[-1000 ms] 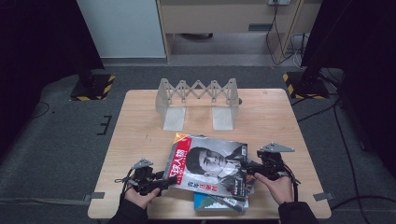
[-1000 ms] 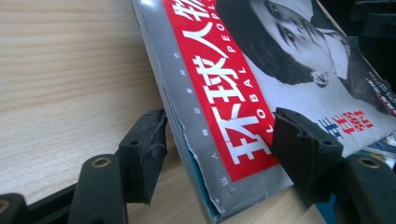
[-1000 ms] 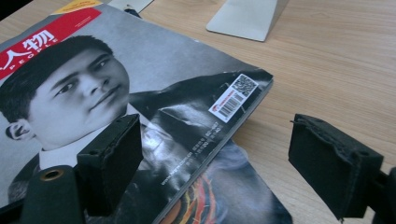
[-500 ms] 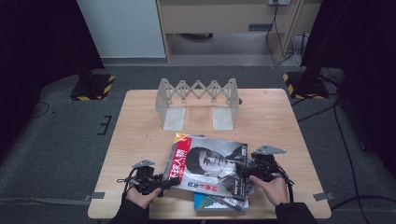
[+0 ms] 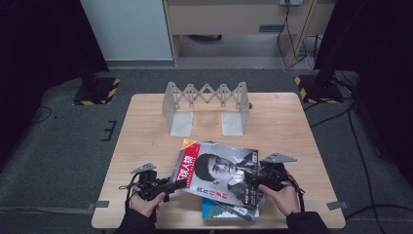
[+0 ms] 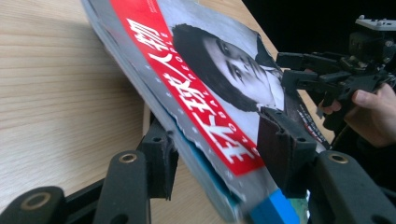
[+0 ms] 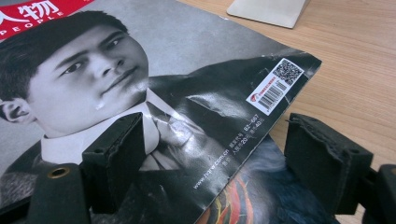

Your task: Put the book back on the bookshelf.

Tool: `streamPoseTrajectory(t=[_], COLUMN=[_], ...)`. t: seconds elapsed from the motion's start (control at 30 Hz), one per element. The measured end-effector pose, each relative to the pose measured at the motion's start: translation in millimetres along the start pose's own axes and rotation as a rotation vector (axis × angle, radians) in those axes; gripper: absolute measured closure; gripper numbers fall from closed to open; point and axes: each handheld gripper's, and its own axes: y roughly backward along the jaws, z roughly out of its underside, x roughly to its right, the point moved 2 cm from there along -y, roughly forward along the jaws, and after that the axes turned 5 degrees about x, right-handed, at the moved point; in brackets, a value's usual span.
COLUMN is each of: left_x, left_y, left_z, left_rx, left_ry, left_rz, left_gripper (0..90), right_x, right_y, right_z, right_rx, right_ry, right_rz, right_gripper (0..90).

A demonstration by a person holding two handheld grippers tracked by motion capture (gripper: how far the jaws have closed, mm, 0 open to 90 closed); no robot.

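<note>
Closing lately on the left: left gripper (image 5: 171, 185) fingers drawn nearer together around the magazine's red-banded edge since the earlier frame, hands otherwise barely shifted.

High view: one magazine (image 5: 219, 173) with a portrait cover and red title band, lying tilted on top of a second, blue-edged publication (image 5: 219, 210) near the desk's front edge. One pale wooden desk (image 5: 146, 126). One grey accordion-style rack (image 5: 207, 105) standing at the far middle, well apart from the magazines. Two hands entering from below, one gripper each. Right gripper (image 5: 251, 181) at the magazine's right corner.

Left gripper view: two black fingers (image 6: 156, 156) straddling the magazine (image 6: 205, 93) edge, one below and one above the cover (image 6: 285, 149); edge lifted off the desk (image 6: 56, 107). Pads close to the paper, but cannot tell whether pressing on it. Blue edge of the lower publication (image 6: 275, 207) showing beneath. Other gripper (image 6: 327, 79) and its hand (image 6: 373, 112) farther off at the opposite corner.

Right gripper view: two fingers (image 7: 116, 158) standing apart, released, one over the cover (image 7: 163, 93) and one off its edge (image 7: 322, 163) over the desk (image 7: 364, 60); barcode corner between them, nothing clamped. Colourful cover of the lower publication (image 7: 261, 191) peeking out below. One foot of the rack (image 7: 266, 9) at the top.
</note>
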Motion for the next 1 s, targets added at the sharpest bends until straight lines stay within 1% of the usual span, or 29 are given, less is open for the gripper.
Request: streamPoseTrajectory(t=[0.03, 0.07, 0.13, 0.2, 0.23, 0.27, 0.3, 0.37, 0.43, 0.47, 0.53, 0.6, 0.63, 0.67, 0.7, 0.73, 0.83, 0.87, 1.0], left_x=[-0.7, -1.8, -1.3, -0.6, -0.6, -1.0, -1.0, -1.0, -0.9, 0.1, 0.9, 4.1, 4.1, 5.6, 6.9, 8.6, 9.6, 10.1, 12.1], left_y=[-2.6, -10.7, -16.4, -18.5, -18.5, -17.8, -17.8, -16.2, -16.1, -15.1, -14.6, -12.5, -12.5, -12.1, -11.9, -11.8, -11.7, -11.1, -7.8], left_z=[-0.5, -2.3, -4.5, -6.4, -6.4, -8.6, -8.6, -11.4, -12.2, -14.9, -16.3, -21.6, -21.6, -23.7, -26.0, -30.4, -33.6, -35.9, -45.1], left_rx=[-0.006, -0.025, -0.042, -0.057, -0.057, -0.062, -0.062, -0.074, -0.072, -0.07, -0.067, -0.056, -0.056, -0.054, -0.056, -0.056, -0.047, -0.044, -0.009], left_ry=[0.007, 0.025, 0.012, 0.019, 0.019, 0.042, 0.042, 0.076, 0.083, 0.102, 0.108, 0.118, 0.118, 0.12, 0.117, 0.118, 0.127, 0.132, 0.161], left_rz=[0.01, 0.03, 0.022, 0.024, 0.024, 0.029, 0.029, 0.033, 0.035, 0.041, 0.042, 0.053, 0.053, 0.054, 0.049, 0.045, 0.044, 0.044, 0.051], left_gripper=[48.5, 49.6, 51.8, 56.3, 58.1, 60.0, 61.7, 64.8, 67.3, 68.4, 70.5, 73.3, 74.4, 74.4, 75.1, 76.3, 78.4, 79.3, 82.4], right_x=[0.0, 0.0, 0.1, 0.2, 0.2, 0.3, 0.3, 0.5, 0.5, 0.5, 1.4, 2.8, 4.8, 4.8, 6.9, 11.4, 19.9, 24.6, 38.6], right_y=[0.0, 0.0, -0.1, 0.0, 0.0, 0.0, 0.0, 0.1, 0.2, 0.5, 1.0, 2.2, 3.6, 3.6, 5.1, 8.1, 13.3, 15.3, 21.1], right_z=[0.2, 0.3, 0.3, 0.4, 0.4, 0.3, 0.3, 0.0, -0.2, -0.7, -0.9, -1.2, -1.7, -1.7, -2.3, -3.2, -3.9, -3.3, -1.0], right_rx=[0.0, 0.002, 0.002, 0.001, 0.001, 0.0, 0.0, -0.002, -0.002, -0.004, -0.005, -0.003, 0.003, 0.003, 0.008, 0.022, 0.034, 0.036, 0.035], right_ry=[-0.002, -0.001, -0.001, -0.003, -0.003, -0.008, -0.008, -0.01, -0.008, -0.01, -0.013, -0.016, -0.019, -0.019, -0.024, -0.033, -0.055, -0.053, -0.061], right_rz=[-0.001, -0.001, -0.001, -0.003, -0.003, -0.005, -0.005, -0.008, -0.007, -0.01, -0.01, -0.001, 0.005, 0.005, 0.007, 0.02, 0.044, 0.054, 0.098], right_gripper=[20.5, 20.4, 20.4, 20.4, 20.4, 20.4, 20.4, 20.3, 20.3, 20.2, 19.5, 19.0, 18.8, 18.8, 18.4, 18.1, 17.5, 17.4, 17.0])
